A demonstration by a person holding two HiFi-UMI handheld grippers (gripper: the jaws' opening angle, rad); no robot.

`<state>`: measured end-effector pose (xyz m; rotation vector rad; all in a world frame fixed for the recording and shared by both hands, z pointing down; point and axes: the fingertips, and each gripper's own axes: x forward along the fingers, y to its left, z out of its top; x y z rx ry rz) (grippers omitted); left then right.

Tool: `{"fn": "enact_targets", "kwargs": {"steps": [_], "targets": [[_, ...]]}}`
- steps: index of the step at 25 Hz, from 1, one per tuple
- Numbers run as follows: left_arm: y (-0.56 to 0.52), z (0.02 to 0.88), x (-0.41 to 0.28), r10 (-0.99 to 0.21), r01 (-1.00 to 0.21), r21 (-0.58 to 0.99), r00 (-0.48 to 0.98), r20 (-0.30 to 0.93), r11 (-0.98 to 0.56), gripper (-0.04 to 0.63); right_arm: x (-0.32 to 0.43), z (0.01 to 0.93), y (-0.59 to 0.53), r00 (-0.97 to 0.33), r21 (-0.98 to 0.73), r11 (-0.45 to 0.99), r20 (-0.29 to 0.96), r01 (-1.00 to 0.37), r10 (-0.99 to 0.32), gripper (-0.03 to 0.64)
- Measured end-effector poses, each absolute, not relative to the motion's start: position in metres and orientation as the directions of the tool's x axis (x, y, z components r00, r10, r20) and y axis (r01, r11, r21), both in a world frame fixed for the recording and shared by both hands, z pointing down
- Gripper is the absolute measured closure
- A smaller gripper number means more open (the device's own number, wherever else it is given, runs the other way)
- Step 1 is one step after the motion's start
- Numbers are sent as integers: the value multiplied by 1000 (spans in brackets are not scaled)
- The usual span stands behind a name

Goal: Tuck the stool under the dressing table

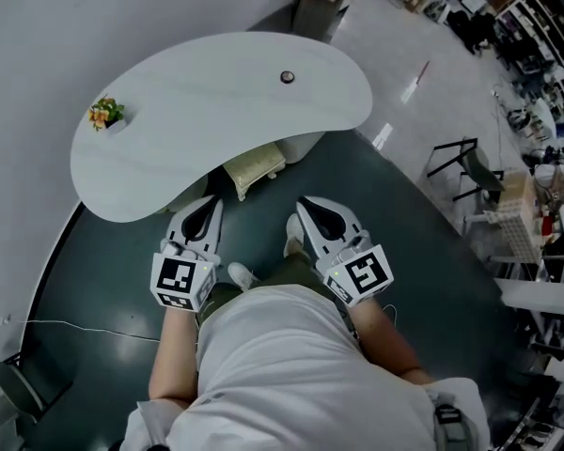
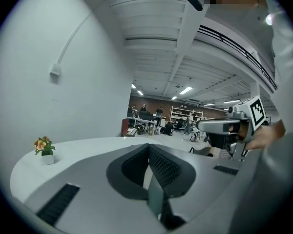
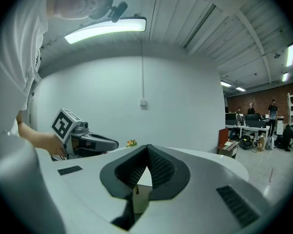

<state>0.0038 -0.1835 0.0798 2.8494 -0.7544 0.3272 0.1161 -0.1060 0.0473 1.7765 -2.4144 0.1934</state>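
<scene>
stool (image 1: 255, 169): seemingly tucked under tabletop (image 1: 197, 111), cushion edge showing. left tool (image 1: 207, 205), right tool (image 1: 308, 205): jaws together, empty, held clear, pushing judged finished.

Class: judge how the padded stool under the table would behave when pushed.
The stool has a cushioned top, so it probably gives under pressure. It looks low and compact, so likely stable. No wheels show, so expect sliding, not rolling.

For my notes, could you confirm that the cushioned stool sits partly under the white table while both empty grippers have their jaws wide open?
The jaws are shut, not open, as both gripper views show. The cushioned stool sits partly under the white table, and the left gripper and right gripper are empty.
</scene>
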Motion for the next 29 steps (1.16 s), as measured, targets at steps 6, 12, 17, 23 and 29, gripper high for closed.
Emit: {"fn": "enact_targets", "kwargs": {"steps": [6,12,17,23,29], "targets": [[-177,76,-6,-459,-494,95,851,254,-864,594,94,49,-102,-335,-6,341,196,-940,-922,607],[-172,77,-10,-464,-503,103,846,262,-858,594,88,48,-100,-353,-38,353,187,-935,-917,607],[-171,76,-17,-471,-510,119,846,249,-852,594,80,48,-103,-366,-32,367,192,-930,-911,607],[-168,76,-22,-479,-519,131,842,247,-845,594,78,48,-101,-370,-35,371,200,-928,-907,607],[-171,82,-24,-478,-519,134,842,251,-844,592,80,55,-104,-367,-52,365,209,-930,-906,607]]}}
